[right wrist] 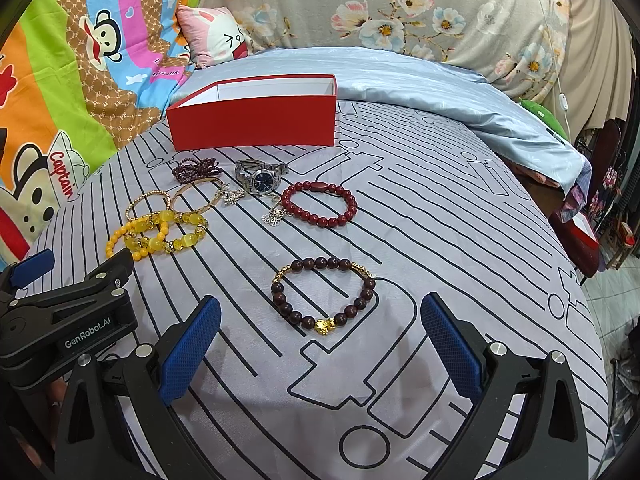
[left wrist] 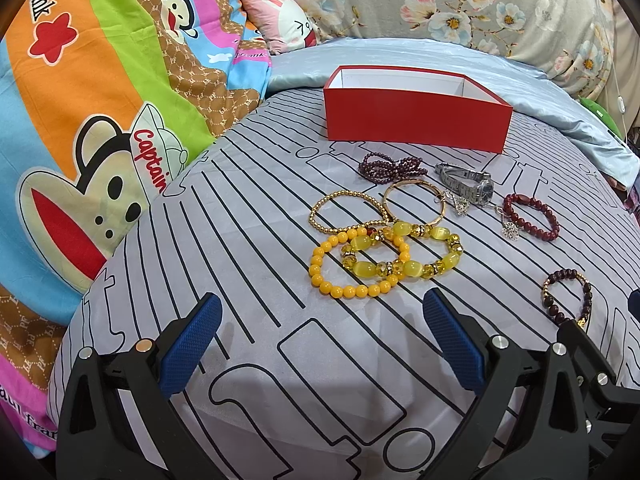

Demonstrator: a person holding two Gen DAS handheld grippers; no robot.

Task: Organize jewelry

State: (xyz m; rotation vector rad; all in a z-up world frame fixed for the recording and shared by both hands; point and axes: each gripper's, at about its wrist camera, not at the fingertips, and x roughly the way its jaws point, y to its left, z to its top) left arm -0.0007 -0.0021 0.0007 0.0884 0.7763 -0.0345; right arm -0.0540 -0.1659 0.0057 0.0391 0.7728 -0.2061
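On the bed (right wrist: 460, 220), in front of the open red box (right wrist: 256, 124), lies the jewelry, none of it boxed yet as far as the visible white inside shows.

Left to right in the right wrist view: 1 round-bead yellow bracelet (right wrist: 120, 238) overlapped by chunky yellow glass-bead pieces (right wrist: 172, 232) — 1 or 2, I cannot tell. Behind them are 1 gold-bead bracelet (right wrist: 146, 200), 1 thin gold bangle (right wrist: 196, 194) and 1 coiled purple strand (right wrist: 196, 168). Next come 2 small silver charms (right wrist: 234, 197) (right wrist: 275, 216) and 1 steel watch (right wrist: 262, 178). Then 1 red bracelet (right wrist: 318, 204), and nearest, lying apart, 1 dark-brown bracelet (right wrist: 324, 294) with a gold charm.

All of it looks light. The bead bracelets are probably elastic and floppy, and round beads may roll out of a pinch, so take them across the string, 1 side of the loop between the fingers. The bangle is stiff and slick. The watch is the heaviest — grip its band. The charms are tiny and flat on soft cloth, likely the hardest to pick up.

The left gripper (left wrist: 322, 332) hovers before the yellow pile, fingers spread wide, holding nothing. The right gripper (right wrist: 320, 340) is equally wide and empty, with the brown bracelet just ahead between its fingers.
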